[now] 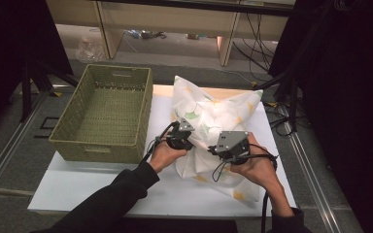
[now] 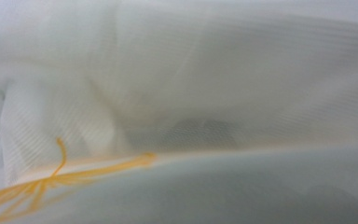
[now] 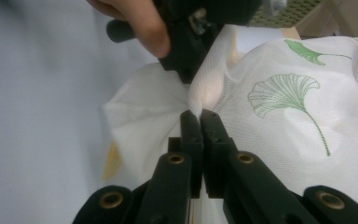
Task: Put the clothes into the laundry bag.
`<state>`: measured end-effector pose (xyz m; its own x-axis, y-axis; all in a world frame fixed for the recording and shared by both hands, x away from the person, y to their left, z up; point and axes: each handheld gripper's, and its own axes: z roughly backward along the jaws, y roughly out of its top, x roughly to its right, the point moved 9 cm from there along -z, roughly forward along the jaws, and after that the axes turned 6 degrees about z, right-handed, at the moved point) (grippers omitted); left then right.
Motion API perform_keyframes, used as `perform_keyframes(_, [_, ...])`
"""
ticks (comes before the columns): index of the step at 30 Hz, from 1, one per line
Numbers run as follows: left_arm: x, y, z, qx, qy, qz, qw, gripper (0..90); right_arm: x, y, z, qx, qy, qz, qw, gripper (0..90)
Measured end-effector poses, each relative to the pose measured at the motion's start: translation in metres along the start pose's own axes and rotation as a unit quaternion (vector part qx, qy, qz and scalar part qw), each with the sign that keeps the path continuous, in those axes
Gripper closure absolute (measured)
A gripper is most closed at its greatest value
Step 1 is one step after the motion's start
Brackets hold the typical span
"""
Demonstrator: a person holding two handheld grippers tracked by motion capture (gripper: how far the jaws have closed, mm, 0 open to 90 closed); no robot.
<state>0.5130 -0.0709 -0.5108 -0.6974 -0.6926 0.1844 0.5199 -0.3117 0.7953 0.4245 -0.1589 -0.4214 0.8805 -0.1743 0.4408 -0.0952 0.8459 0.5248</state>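
Note:
A pillow in a white pillowcase [image 1: 213, 109] printed with green and yellow ginkgo leaves lies on the white table [image 1: 77, 184]. My left gripper [image 1: 189, 140] presses into its left edge, and in the right gripper view its black jaws [image 3: 187, 77] taper together on gathered cloth. White fabric [image 2: 214, 70] with a yellow leaf print lies close against the left gripper view. My right gripper [image 3: 199, 115] is shut on a thin fold of the pillowcase [image 3: 270, 130], just below the left one. In the high view the right gripper [image 1: 219, 150] sits at the pillow's near middle.
An empty green wicker basket [image 1: 143, 116] stands on the table's left part, close beside my left hand. Dark stands and cables [image 1: 281, 97] line the table's right side. Bare table surface runs along the front edge.

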Motion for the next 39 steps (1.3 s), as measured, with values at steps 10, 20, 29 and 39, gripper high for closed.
perform_keyframes(10, [0.001, -0.030, 0.034, -0.037, -0.022, -0.004, 0.9991, 41.7, -0.004, -0.007, -0.007, -0.006, 0.013, -0.012, 0.9998, 89.8])
perform_keyframes(20, [0.021, -0.068, 0.036, -0.090, -0.034, -0.046, 0.9944, 23.4, -0.005, -0.005, -0.008, -0.010, 0.011, -0.008, 0.9999, 89.6])
perform_keyframes(29, [0.026, -0.065, 0.014, -0.112, -0.043, -0.119, 0.9857, 76.6, -0.006, -0.009, -0.012, -0.013, 0.017, -0.007, 0.9998, 89.6])
perform_keyframes(39, [0.017, -0.009, 0.010, -0.011, -0.016, -0.047, 0.9987, 86.2, -0.010, -0.006, -0.009, -0.015, 0.023, -0.013, 0.9995, 89.9])
